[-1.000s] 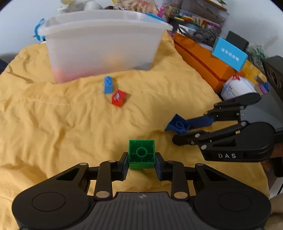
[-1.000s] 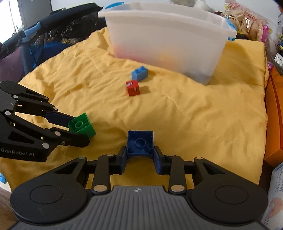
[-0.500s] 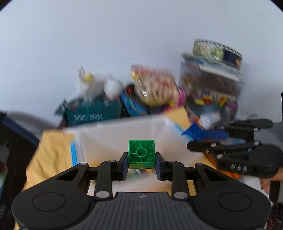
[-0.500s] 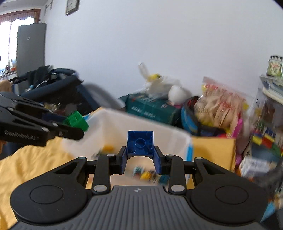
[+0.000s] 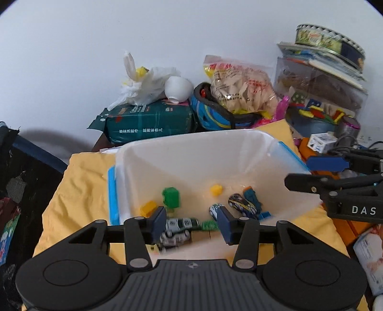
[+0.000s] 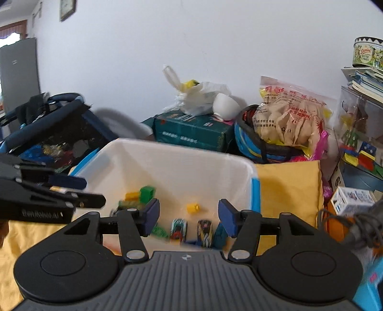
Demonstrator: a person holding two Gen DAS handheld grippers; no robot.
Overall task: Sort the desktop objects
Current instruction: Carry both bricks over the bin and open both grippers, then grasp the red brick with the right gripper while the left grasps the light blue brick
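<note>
A lived-in home, likely a child's play corner: a translucent storage bin (image 5: 239, 153) of toy cars and building bricks sits on a yellow quilt (image 5: 81, 186). Against the plain white wall are piled a tied plastic bag (image 6: 196, 95), a green packet (image 5: 148, 124), a blue helmet (image 5: 215, 114) and a biscuit tin (image 6: 368, 51) on stacked books. A framed picture (image 6: 67, 9) hangs high on the wall

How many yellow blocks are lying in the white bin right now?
2. One yellow block lies mid-floor of the white bin; the other sits by the left wall beside the green block. The left tongs may hide more.
</note>
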